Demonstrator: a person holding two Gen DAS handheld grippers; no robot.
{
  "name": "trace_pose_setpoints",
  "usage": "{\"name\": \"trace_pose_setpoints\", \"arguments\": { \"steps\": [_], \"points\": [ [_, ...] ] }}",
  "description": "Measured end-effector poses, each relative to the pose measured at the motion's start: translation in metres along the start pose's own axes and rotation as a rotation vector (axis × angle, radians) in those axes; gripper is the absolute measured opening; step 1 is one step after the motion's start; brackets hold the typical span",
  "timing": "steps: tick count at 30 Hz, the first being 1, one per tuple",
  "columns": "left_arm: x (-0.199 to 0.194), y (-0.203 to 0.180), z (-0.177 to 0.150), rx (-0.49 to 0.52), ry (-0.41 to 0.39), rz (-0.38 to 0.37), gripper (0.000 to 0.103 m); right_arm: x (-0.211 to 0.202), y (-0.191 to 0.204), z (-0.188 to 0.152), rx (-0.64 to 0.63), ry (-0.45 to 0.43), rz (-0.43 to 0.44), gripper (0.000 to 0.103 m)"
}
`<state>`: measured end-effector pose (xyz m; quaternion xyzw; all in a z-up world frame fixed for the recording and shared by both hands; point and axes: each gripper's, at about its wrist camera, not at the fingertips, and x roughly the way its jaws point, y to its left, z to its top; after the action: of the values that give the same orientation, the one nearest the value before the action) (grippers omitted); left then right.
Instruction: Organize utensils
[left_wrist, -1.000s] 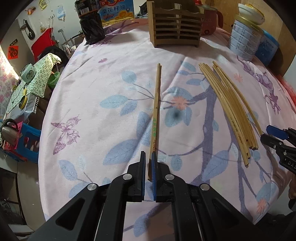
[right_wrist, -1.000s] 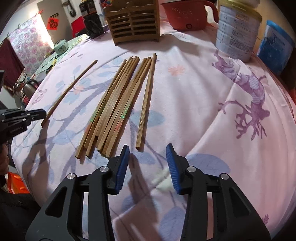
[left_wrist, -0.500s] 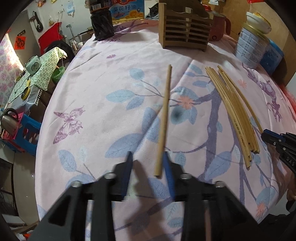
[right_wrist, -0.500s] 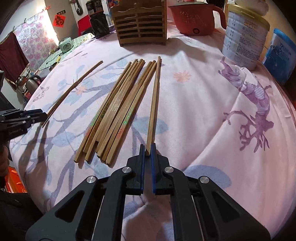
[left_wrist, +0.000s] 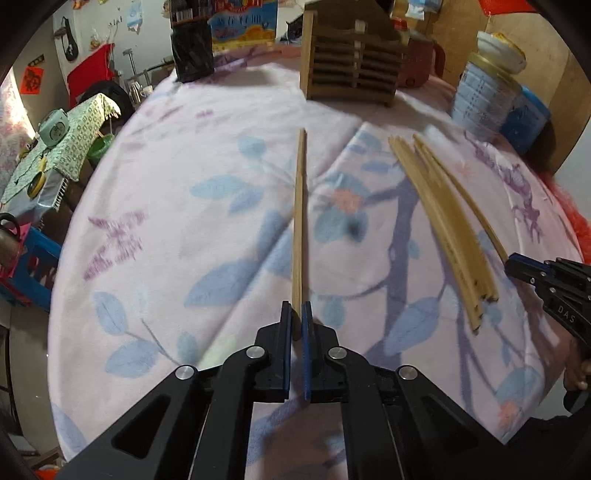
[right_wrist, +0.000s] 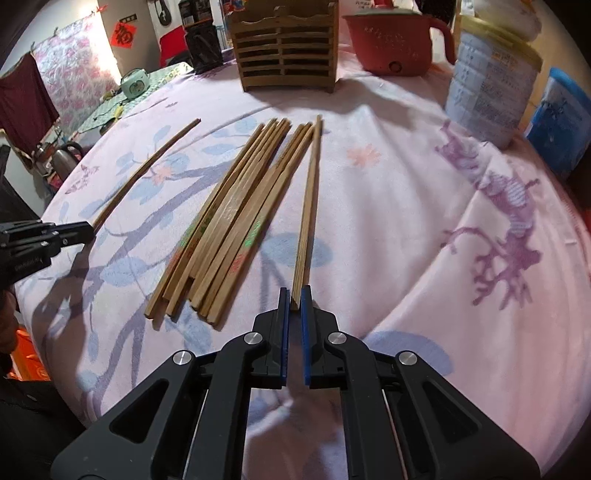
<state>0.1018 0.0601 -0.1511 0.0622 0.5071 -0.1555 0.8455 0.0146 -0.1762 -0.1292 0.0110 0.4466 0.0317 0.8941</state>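
The left tongs (left_wrist: 296, 314) are closed on the near end of a single chopstick (left_wrist: 299, 221), having just snapped back shut within the last moment; its pale bamboo shaft runs straight away toward the wooden slatted holder (left_wrist: 351, 70) at the far side of the tabletop (left_wrist: 166, 221). The right tongs (right_wrist: 294, 299) are likewise closed, pinching the near end of another lone chopstick (right_wrist: 308, 206), square at the grip end and narrowing toward its far tip, which also points at the holder (right_wrist: 286, 48).

Just left of that stick, still short of the holder, lies the bundle of chopsticks (right_wrist: 229, 229), loosely parallel on the pink flowered cloth, tan bamboo with small green and red markings near their thick ends. Their near ends are uneven, some reaching further than others.

Beyond them, right of the holder, stand a red pot (right_wrist: 391, 40), a pale tin can (right_wrist: 487, 85) and a blue container (right_wrist: 557, 122). Left of the holder stands a dark cup (right_wrist: 203, 48).
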Motion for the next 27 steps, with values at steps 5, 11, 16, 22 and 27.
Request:
{"name": "trace_pose_setpoints", "arguments": {
  "steps": [5,11,16,22,27],
  "points": [
    [-0.048,-0.01,0.033,0.02,-0.112,-0.01,0.006,-0.049,-0.014,0.028,0.019,-0.126,-0.027,0.006],
    [-0.1,-0.027,0.076,0.042,-0.254,-0.013,0.006,-0.106,-0.02,0.065,0.038,-0.306,-0.026,0.006],
    [-0.127,-0.047,0.098,0.074,-0.308,-0.046,0.006,-0.134,-0.023,0.083,0.046,-0.385,-0.001,0.006],
    [-0.121,-0.044,0.108,0.047,-0.288,-0.075,0.006,-0.135,-0.024,0.085,0.059,-0.385,0.005,0.006],
    [-0.121,-0.04,0.12,0.045,-0.274,-0.102,0.006,-0.134,-0.025,0.084,0.064,-0.382,-0.001,0.006]
  ]
}}
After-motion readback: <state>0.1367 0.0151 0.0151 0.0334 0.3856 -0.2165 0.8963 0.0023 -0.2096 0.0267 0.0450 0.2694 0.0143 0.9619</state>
